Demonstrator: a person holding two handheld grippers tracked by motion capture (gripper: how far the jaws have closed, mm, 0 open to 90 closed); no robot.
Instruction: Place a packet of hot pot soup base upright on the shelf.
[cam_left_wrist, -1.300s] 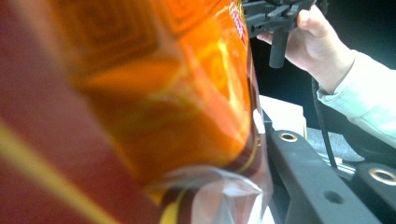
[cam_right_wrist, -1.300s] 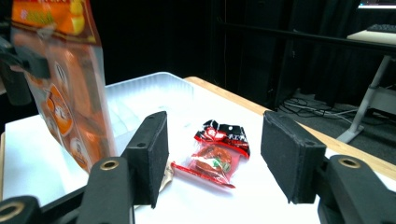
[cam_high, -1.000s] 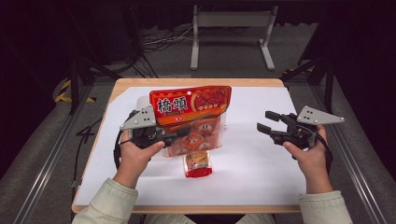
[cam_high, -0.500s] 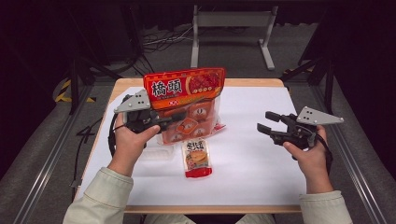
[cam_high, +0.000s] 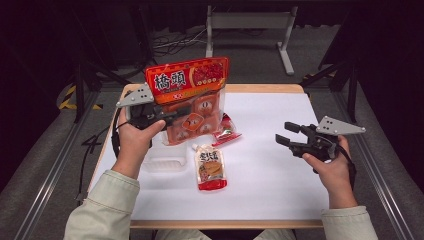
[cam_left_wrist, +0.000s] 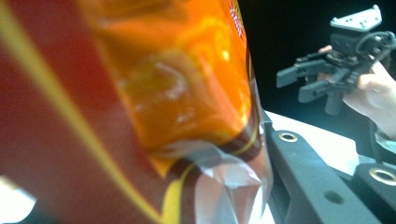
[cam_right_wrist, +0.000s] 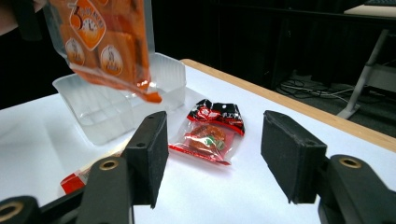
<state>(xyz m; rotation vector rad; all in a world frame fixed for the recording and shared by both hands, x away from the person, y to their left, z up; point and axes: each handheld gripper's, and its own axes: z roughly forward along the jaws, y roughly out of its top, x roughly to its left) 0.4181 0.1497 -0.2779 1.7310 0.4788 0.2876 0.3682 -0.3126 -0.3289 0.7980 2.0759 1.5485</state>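
Observation:
My left gripper is shut on a big red and orange snack bag and holds it upright above the table's far left. The bag sits blurred and close in the left gripper view. Under it, a clear plastic tray rests on the white table. A small red and black packet lies beside the tray, and a red and white sauce pouch lies nearer the front. My right gripper hovers open at the right, holding nothing, its jaws facing the packet and the tray.
Bare white tabletop spreads between the pouch and my right gripper and along the front edge. Dark floor with cables and a metal stand lies beyond the far edge. Metal rails run along both sides of the table.
My left gripper has lifted the snack bag up off the table and back, uncovering the clear tray and the small packet. The right gripper has stayed put.

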